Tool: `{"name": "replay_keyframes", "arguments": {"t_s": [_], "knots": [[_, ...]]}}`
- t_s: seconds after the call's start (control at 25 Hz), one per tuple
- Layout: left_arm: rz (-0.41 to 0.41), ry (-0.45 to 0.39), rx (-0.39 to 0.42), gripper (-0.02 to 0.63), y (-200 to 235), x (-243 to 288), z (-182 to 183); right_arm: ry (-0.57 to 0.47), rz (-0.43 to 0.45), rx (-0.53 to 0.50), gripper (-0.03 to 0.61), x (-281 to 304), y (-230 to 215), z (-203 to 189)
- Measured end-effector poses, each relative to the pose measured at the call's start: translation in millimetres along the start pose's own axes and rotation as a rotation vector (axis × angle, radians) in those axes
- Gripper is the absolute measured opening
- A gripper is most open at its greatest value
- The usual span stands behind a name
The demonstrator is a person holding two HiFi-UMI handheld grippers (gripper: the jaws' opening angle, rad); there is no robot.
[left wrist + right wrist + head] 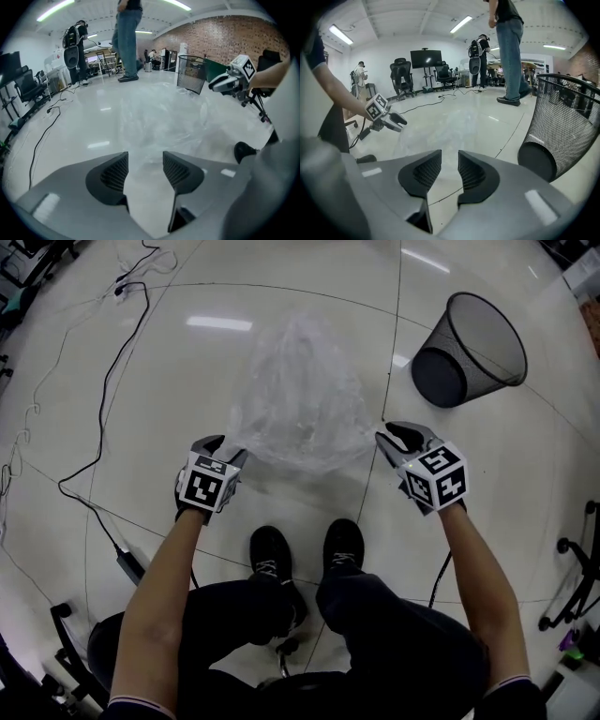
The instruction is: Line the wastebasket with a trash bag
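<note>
No words, brands or numbers are legible anywhere. The only print is the black-and-white square markers (pixel 208 486) on the left gripper (pixel 225 448) and right gripper (pixel 392 437).

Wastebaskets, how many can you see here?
1: a black mesh wastebasket stands upright beyond the right tool, to the right of the clear trash bag. No others show.

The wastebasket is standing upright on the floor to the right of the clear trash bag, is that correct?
Not quite: the wastebasket lies on its side, as the right gripper view shows; it is on the floor, right of the clear trash bag.
</note>
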State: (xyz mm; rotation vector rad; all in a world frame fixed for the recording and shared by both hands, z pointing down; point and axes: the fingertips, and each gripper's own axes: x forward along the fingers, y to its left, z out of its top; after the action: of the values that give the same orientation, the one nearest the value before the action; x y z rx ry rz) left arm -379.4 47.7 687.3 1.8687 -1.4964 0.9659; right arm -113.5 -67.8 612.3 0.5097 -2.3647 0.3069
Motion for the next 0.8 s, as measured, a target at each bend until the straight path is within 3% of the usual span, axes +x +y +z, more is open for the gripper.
{"name": "replay_keyframes", "arguments": {"t_s": [0.12, 0.32, 0.36, 0.56, 0.8], "knots": [[0.004, 0.017, 0.038, 0.227, 2.2, 10.9, 0.4, 0.007, -0.004, 0.008, 0.098, -2.2, -4.6, -6.9], [0.01, -0.013, 0.032, 0.209, 5.9, 21.5, 12.1, 0.021, -0.019, 0.034, 0.103, -4.0, -17.6, -17.9], [0.009, -0.017, 0.034, 0.197, 5.9, 22.6, 14.8, 0.025, -0.021, 0.038, 0.104, -3.7, -19.3, -20.0], [0.023, -0.04, 0.041, 0.015, 6.7, 22.3, 29.3, 0.048, -0.019, 0.046, 0.118, -2.1, -23.1, -28.9], [0.033, -0.039, -0.001, 0.012, 11.4, 15.8, 40.5, 0.107, 0.008, 0.007, 0.155, 10.3, -19.0, -40.2]]}}
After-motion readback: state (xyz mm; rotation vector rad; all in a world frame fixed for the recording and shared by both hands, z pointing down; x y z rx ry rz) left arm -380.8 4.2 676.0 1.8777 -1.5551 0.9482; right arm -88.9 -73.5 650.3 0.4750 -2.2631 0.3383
